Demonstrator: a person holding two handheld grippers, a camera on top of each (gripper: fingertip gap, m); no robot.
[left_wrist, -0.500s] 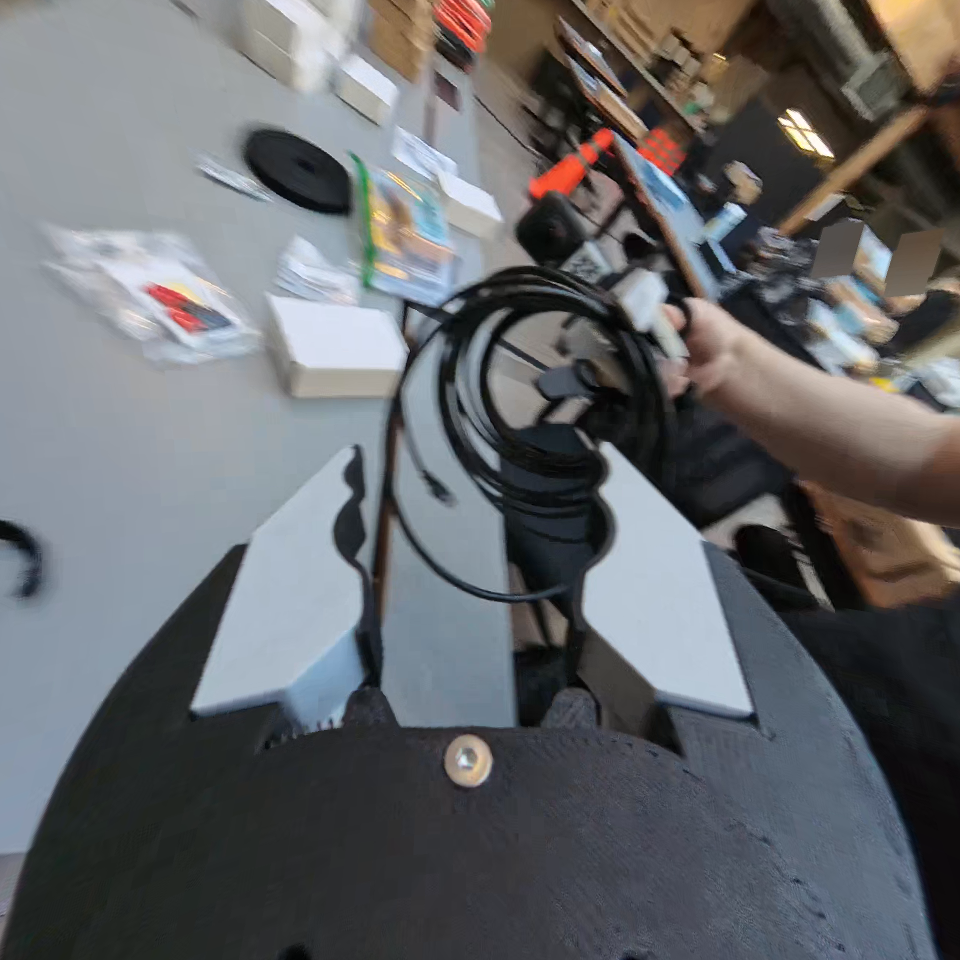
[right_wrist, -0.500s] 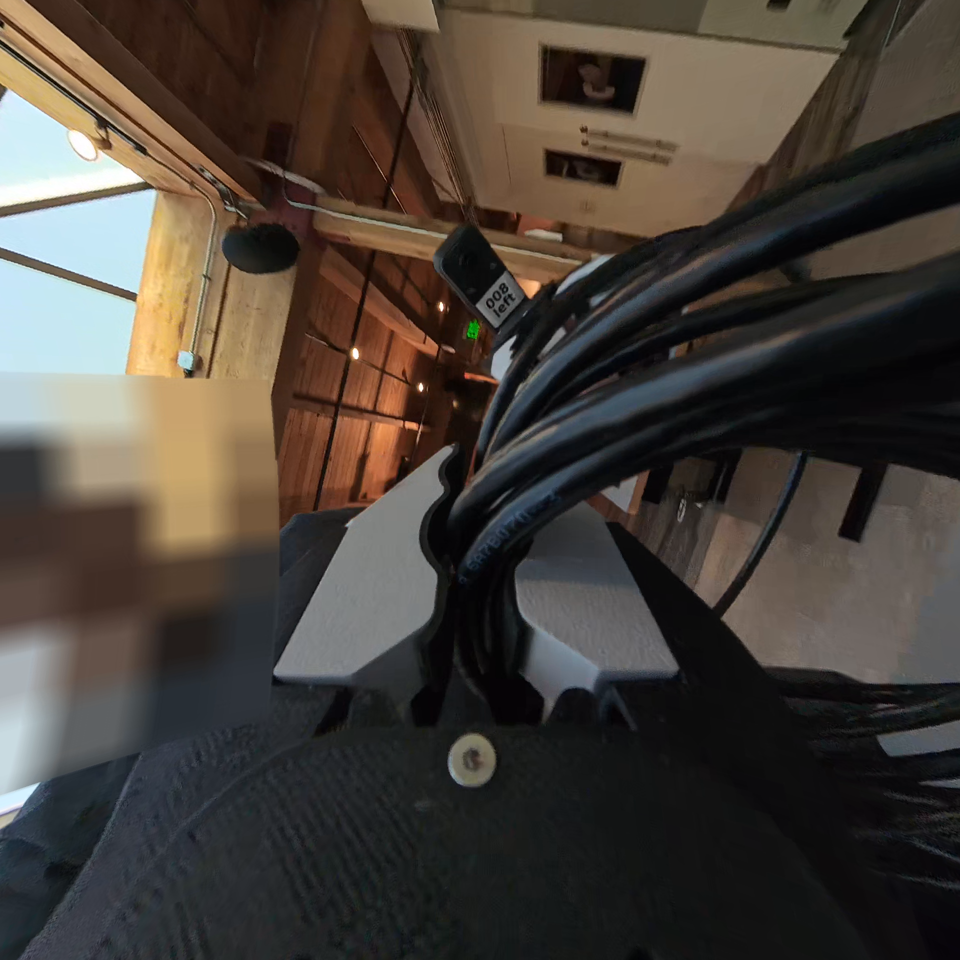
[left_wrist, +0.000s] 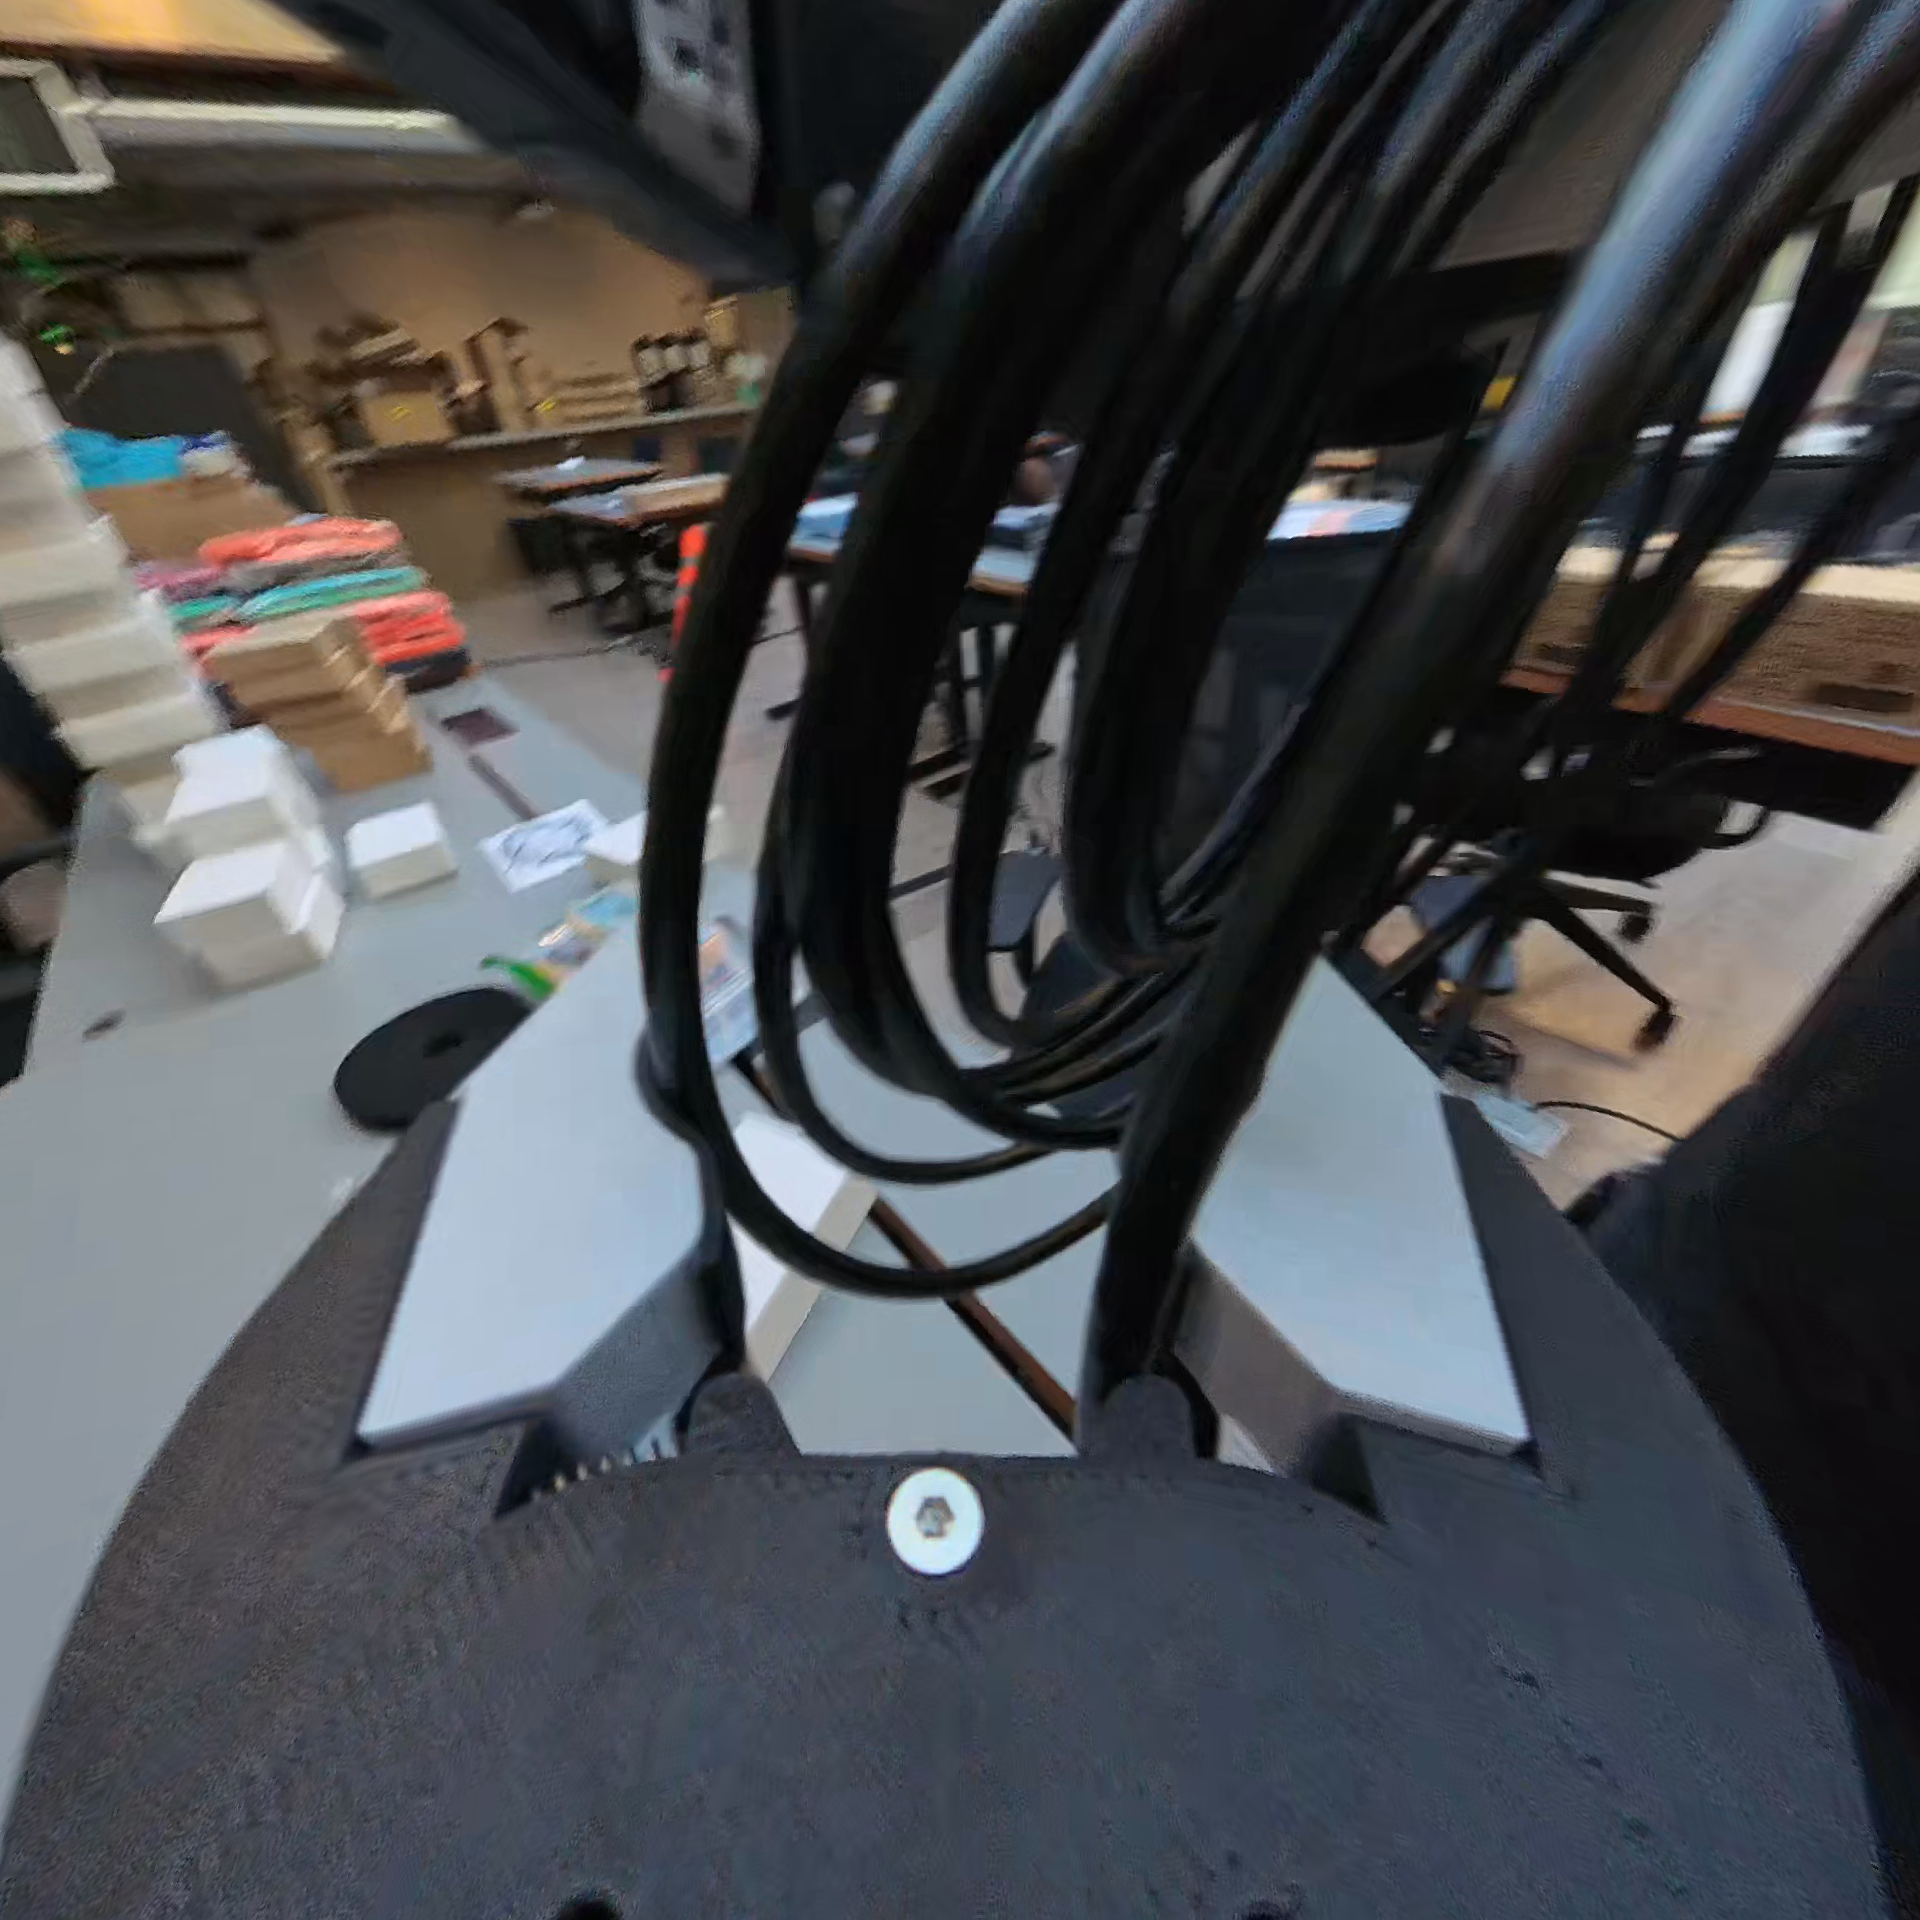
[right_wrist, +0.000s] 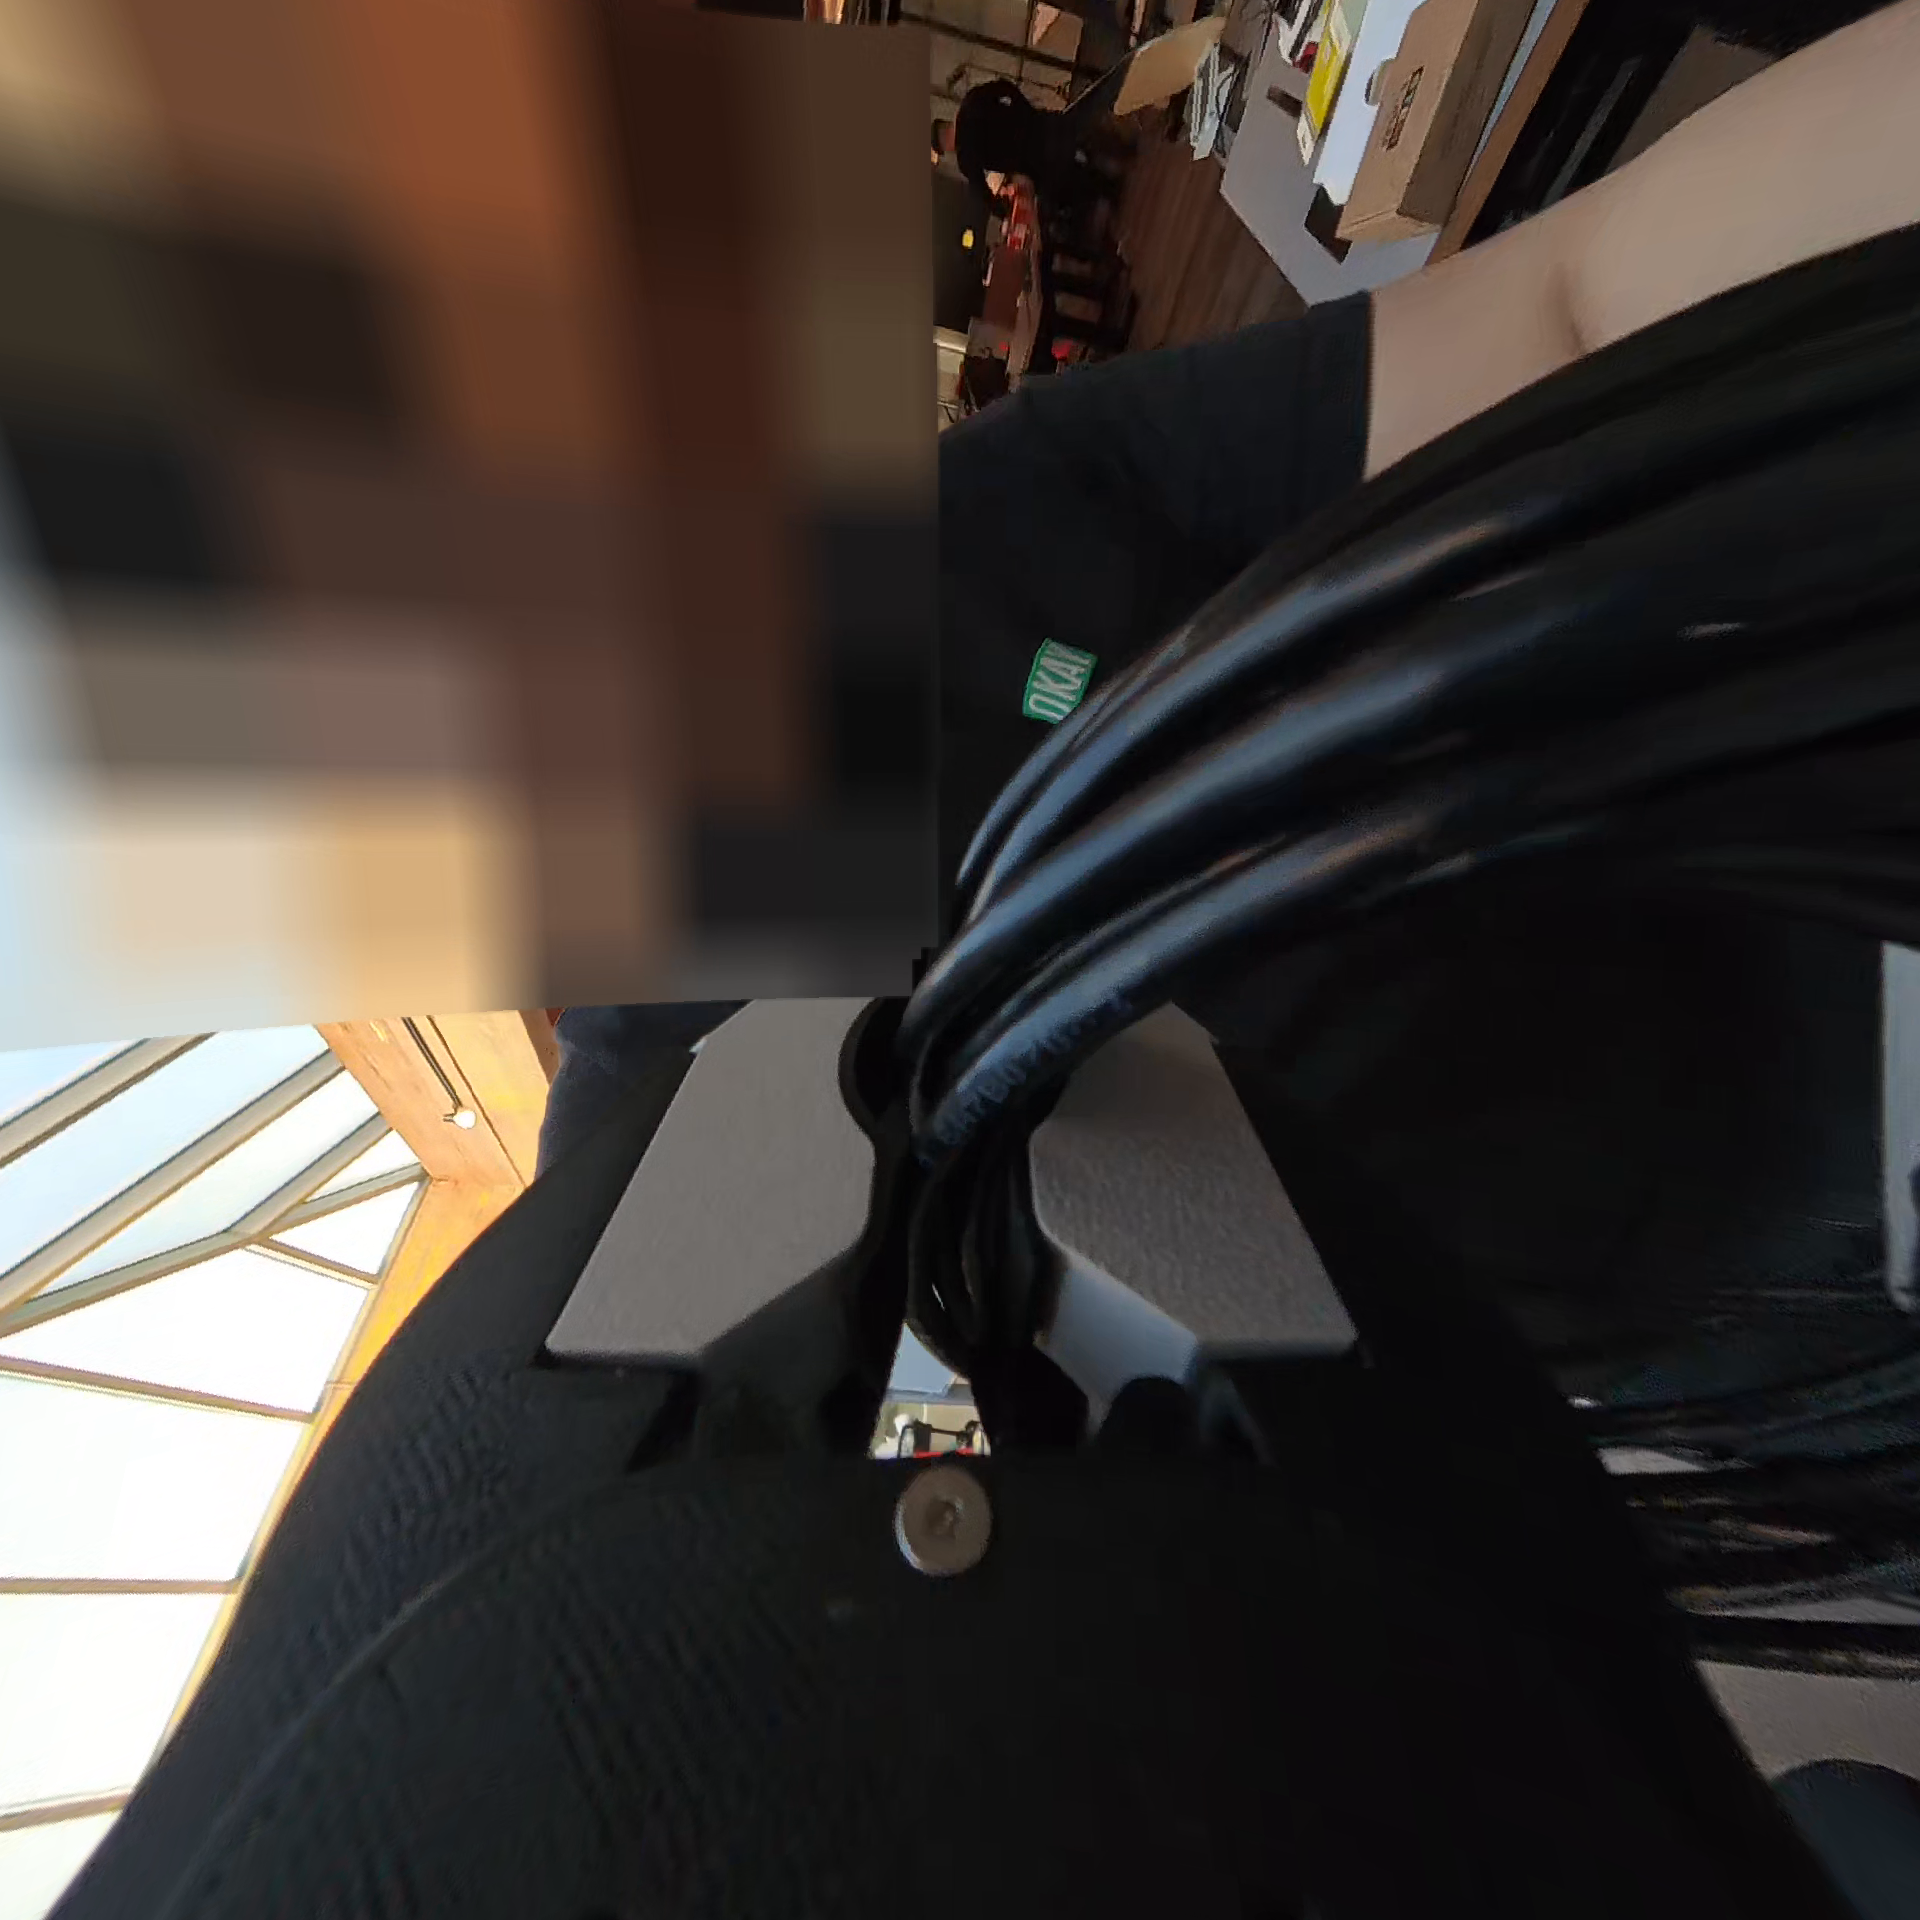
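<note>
on the far left of the grey table (left_wrist: 156, 1164), white boxes (left_wrist: 249, 883) stand stacked, with cardboard boxes (left_wrist: 332, 696) and bright folded cloth (left_wrist: 332, 592) behind, shelves beyond. a black tape roll (left_wrist: 426, 1055) lies nearer. the left gripper (left_wrist: 935, 1174) is spread, loops of the black cable coil (left_wrist: 935, 727) hanging between its fingers. to the right, desks and an office chair (left_wrist: 1558, 883). the right gripper (right_wrist: 956, 1174) pinches the coil, windows (right_wrist: 156, 1299) at left.

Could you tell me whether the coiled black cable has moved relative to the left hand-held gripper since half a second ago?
Yes: the cable coil is now much closer, its loops hanging between the open left hand-held gripper.
</note>
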